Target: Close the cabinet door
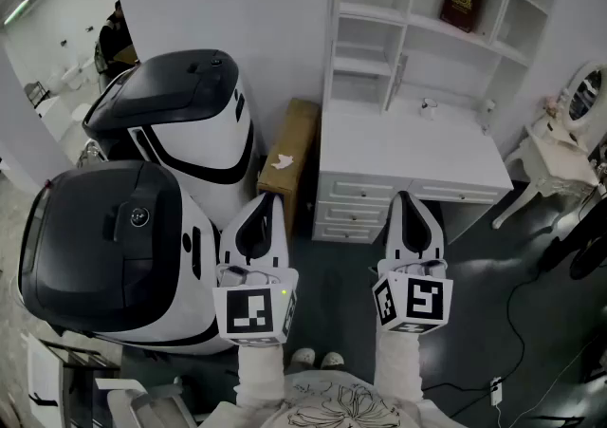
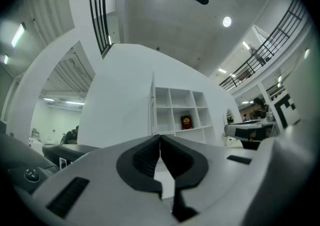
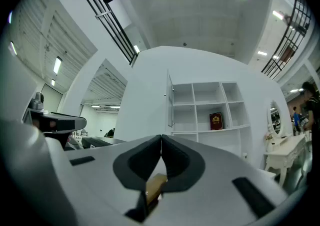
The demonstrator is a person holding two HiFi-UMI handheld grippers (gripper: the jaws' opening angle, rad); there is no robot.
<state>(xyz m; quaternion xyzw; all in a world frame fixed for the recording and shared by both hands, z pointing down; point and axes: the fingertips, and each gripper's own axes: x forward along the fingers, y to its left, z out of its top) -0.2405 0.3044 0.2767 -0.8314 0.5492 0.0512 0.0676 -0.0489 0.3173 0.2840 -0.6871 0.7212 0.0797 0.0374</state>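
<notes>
A white desk (image 1: 408, 151) carries a white shelf unit (image 1: 432, 9). The unit's cabinet door (image 3: 170, 100) stands open at the left side and shows edge-on; it also appears as a thin white strip, the door (image 2: 152, 104) and the door (image 1: 336, 27). My left gripper (image 1: 266, 200) and right gripper (image 1: 410, 196) hover side by side in front of the desk drawers, well short of the door. The left gripper (image 2: 160, 137) has its jaws pressed together with nothing between them. The right gripper (image 3: 161, 137) is likewise shut and empty.
Two big white-and-black machines (image 1: 180, 122) (image 1: 104, 246) fill the left side. A cardboard box (image 1: 289, 156) leans between them and the desk. A red book (image 1: 462, 5) sits on a shelf. A white dressing table (image 1: 560, 146) and a floor cable (image 1: 517, 322) are at right.
</notes>
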